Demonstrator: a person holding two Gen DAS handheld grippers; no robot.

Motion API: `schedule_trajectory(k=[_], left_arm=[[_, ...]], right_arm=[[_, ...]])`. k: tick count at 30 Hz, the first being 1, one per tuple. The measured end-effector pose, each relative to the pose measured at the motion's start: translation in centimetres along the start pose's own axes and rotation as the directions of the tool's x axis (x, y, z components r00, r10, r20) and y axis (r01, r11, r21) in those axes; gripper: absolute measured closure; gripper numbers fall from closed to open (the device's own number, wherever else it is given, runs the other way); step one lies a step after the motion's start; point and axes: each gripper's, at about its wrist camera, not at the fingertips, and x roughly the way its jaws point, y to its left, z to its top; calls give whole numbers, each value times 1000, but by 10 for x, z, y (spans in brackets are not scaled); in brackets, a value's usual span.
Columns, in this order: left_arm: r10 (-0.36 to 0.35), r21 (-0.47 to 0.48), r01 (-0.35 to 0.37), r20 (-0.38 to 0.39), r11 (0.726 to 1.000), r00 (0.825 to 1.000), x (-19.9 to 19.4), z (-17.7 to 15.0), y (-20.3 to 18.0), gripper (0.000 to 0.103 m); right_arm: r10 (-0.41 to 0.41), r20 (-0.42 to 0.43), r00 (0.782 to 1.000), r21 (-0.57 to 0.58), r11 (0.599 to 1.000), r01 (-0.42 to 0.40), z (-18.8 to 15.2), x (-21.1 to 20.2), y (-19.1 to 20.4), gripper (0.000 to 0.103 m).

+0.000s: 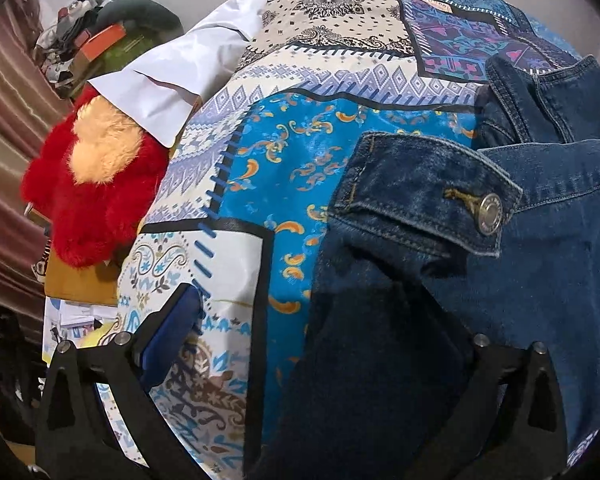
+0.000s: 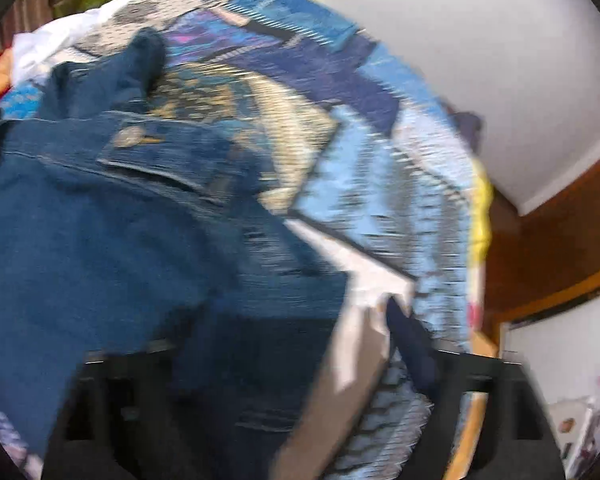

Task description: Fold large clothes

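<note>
L tongs [image 1: 312,364] spread, astride jacket [image 1: 520,280] edge on bed [image 1: 284,152], ready to pinch | R tongs [image 2: 268,364] spread, over jacket hem, nothing held.

Left wrist view: steep downward look, close over bed's patchwork bedspread [image 1: 260,168], denim jacket [image 1: 540,280] filling right side, red plush toy [image 1: 92,200] off bed's left edge. Sharp. Right wrist view: same steep angle, close, heavily blurred, bed's right edge and white wall [image 2: 480,60] beyond. Shared: jacket, bedspread, white cloth [image 1: 172,76] at far edge.
</note>
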Motion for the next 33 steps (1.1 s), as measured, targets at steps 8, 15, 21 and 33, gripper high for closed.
schedule_trajectory(k=[8,15,21,33], left_arm=[[-26,-80,26,11,996,1000,-29,-10,22,0],[-103,-87,110,74,990,992,-79,-28,5,0],[-132,32,130,76,991,988,-83,-45,-49,0],[-71,-4,71,50,997,996,-75,-71,-27,0]], right_arm=[[73,7,997,127,989,-73,-26,-35,-31,14],[203,148,968,77,973,-216,-28,-105,17,12],[310,116,944,-32,951,-309,-22,-103,98,10],[305,40,952,48,951,-307,-69,-82,61,6]])
